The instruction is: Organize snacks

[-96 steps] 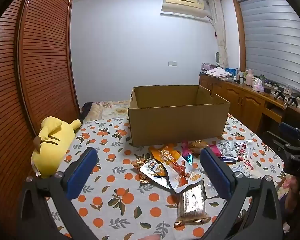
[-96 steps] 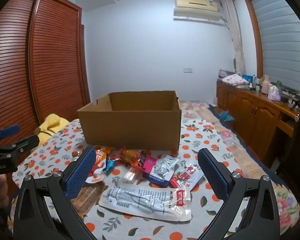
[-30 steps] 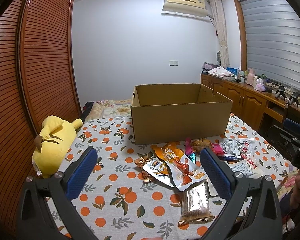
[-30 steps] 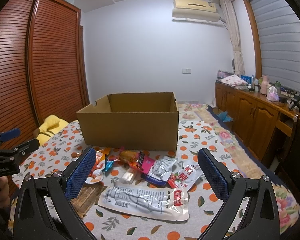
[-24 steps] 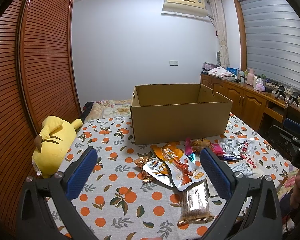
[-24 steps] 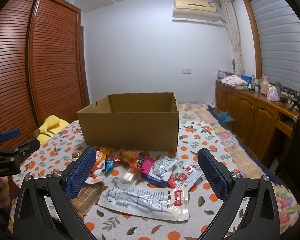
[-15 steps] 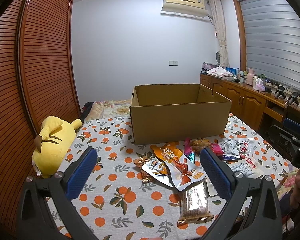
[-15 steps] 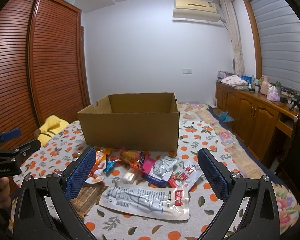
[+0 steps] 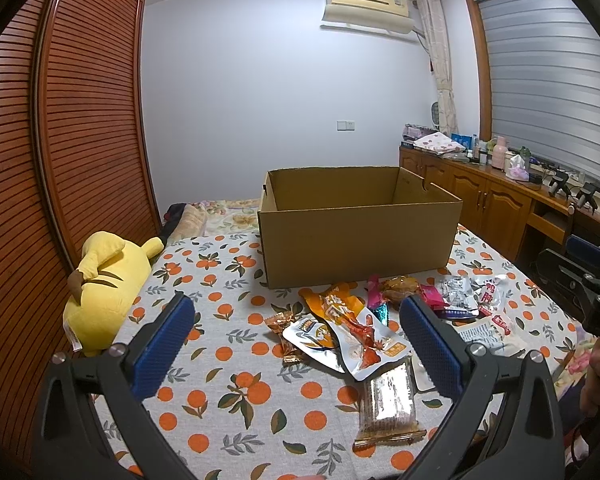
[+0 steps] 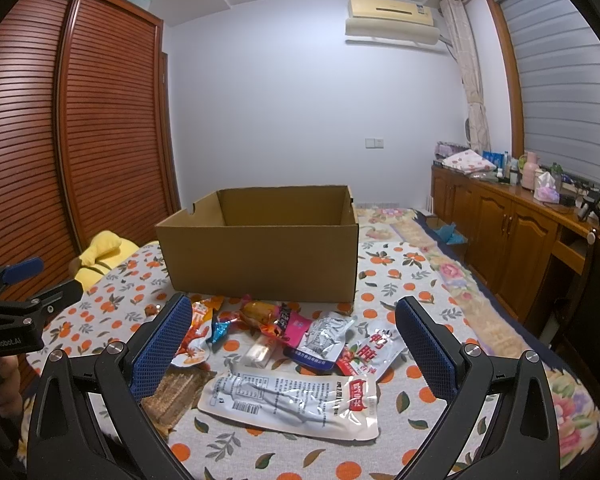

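Note:
An open, empty-looking cardboard box (image 9: 360,232) (image 10: 260,256) stands on a table with an orange-print cloth (image 9: 228,360). Several snack packets lie in a loose pile in front of it: an orange and white pouch (image 9: 352,328), a clear-wrapped brown bar (image 9: 388,404), a large white pouch (image 10: 296,400), a silver pouch (image 10: 324,336). My left gripper (image 9: 296,336) is open and empty, held above the table's near left. My right gripper (image 10: 292,340) is open and empty, above the pile's right part. Each gripper shows at the edge of the other's view.
A yellow plush toy (image 9: 104,272) lies at the table's left edge beside a slatted wooden wardrobe (image 9: 60,160). A wooden sideboard with clutter (image 10: 512,216) runs along the right wall. A bed with a floral cover (image 10: 420,232) lies behind the table.
Both grippers have stayed open and almost still; the views have only drifted slightly. The packets and the box have not moved.

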The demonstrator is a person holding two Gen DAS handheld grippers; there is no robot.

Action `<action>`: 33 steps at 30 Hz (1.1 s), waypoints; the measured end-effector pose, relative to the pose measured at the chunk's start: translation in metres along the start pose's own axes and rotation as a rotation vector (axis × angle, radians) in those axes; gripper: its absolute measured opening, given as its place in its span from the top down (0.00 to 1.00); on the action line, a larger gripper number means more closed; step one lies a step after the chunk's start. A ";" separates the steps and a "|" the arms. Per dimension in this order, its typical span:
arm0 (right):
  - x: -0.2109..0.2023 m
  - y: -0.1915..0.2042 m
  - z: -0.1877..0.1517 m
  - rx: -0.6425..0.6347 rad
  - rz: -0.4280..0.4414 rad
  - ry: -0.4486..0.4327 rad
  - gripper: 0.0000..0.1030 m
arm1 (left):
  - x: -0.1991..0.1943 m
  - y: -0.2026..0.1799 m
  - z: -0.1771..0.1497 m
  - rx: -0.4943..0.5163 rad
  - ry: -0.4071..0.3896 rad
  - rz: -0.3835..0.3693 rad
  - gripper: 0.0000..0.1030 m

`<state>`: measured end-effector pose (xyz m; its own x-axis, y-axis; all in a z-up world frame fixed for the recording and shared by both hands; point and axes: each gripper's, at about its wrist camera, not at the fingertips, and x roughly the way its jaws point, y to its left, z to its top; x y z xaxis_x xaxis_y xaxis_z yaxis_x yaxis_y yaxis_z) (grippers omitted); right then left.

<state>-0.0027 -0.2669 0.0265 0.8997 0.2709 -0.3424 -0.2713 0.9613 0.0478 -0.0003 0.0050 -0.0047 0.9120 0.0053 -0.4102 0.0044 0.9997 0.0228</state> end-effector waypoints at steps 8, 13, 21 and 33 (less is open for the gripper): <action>0.006 0.002 -0.004 -0.012 0.027 0.031 0.00 | 0.012 -0.006 -0.012 -0.002 0.058 -0.042 0.00; 0.022 -0.004 -0.016 -0.026 0.061 0.099 0.00 | 0.025 -0.011 -0.023 -0.008 0.121 -0.096 0.00; 0.042 -0.017 -0.032 -0.052 0.075 0.194 0.00 | 0.044 -0.024 -0.036 -0.008 0.223 -0.179 0.03; 0.061 -0.025 -0.045 -0.051 0.115 0.279 0.00 | 0.074 -0.043 -0.058 -0.008 0.380 -0.275 0.18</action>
<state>0.0437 -0.2766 -0.0384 0.7351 0.3465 -0.5827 -0.3887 0.9196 0.0566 0.0433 -0.0366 -0.0893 0.6625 -0.2536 -0.7049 0.2206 0.9653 -0.1399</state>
